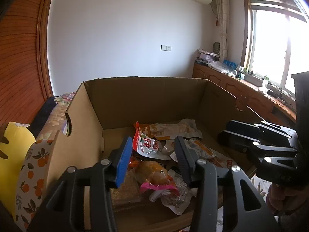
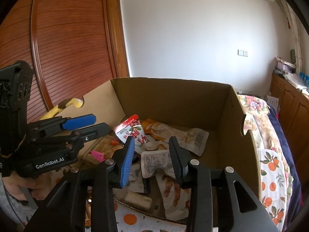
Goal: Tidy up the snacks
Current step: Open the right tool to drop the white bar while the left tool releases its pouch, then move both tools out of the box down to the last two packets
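Note:
An open cardboard box (image 1: 144, 79) (image 2: 173, 81) holds several snack packets in a loose pile. Among them are a red and white pouch (image 1: 146, 145) (image 2: 133, 133), an orange and white packet (image 1: 170, 128) (image 2: 173, 133), a pink-edged packet (image 1: 156, 176) and a white printed packet (image 2: 154, 160). My left gripper (image 1: 152, 141) (image 2: 100, 122) hovers over the box's near left part, open, with nothing between its pads. My right gripper (image 2: 152, 141) (image 1: 226, 130) hangs over the near right part, also open and empty. The packets lie below both, untouched.
The box stands on a bed with a cloth printed with oranges (image 2: 272, 164) and a floral quilt (image 2: 255, 104). A yellow cushion (image 1: 13, 145) lies left of the box. A louvred wooden door (image 2: 58, 38) stands behind, and a cluttered cabinet (image 1: 231, 85) runs under the window. A hand (image 2: 19, 185) grips the left tool.

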`<control>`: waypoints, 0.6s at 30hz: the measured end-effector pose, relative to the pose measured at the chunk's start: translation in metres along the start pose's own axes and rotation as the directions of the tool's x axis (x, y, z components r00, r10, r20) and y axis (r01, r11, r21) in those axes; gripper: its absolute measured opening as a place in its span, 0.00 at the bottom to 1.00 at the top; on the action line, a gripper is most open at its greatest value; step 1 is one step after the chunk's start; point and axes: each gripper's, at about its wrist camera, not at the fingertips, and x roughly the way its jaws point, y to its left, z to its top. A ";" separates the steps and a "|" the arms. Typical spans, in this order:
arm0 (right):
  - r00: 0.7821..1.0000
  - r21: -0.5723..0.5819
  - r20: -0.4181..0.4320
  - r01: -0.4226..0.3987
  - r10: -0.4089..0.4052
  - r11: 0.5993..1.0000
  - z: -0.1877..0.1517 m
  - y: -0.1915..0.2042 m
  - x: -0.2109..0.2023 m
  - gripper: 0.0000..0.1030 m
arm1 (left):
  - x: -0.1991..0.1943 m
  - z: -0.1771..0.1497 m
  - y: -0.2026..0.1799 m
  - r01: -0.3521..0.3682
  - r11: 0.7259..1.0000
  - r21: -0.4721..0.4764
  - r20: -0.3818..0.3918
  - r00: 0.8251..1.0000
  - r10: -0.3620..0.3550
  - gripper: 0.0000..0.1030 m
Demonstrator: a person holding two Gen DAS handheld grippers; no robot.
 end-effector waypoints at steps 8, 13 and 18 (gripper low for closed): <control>1.000 0.019 0.012 0.007 -0.007 1.000 0.005 -0.001 -0.011 0.43 | -0.012 0.001 -0.002 -0.014 1.000 0.012 0.008 1.000 0.013 0.44; 1.000 0.005 0.021 0.018 -0.018 1.000 0.007 0.006 -0.030 0.48 | -0.029 0.002 -0.011 -0.024 0.999 0.042 0.028 0.999 0.023 0.44; 1.000 0.000 0.020 0.025 -0.025 1.000 0.006 0.014 -0.052 0.50 | -0.051 -0.003 -0.012 -0.020 0.999 0.044 0.030 0.999 0.018 0.44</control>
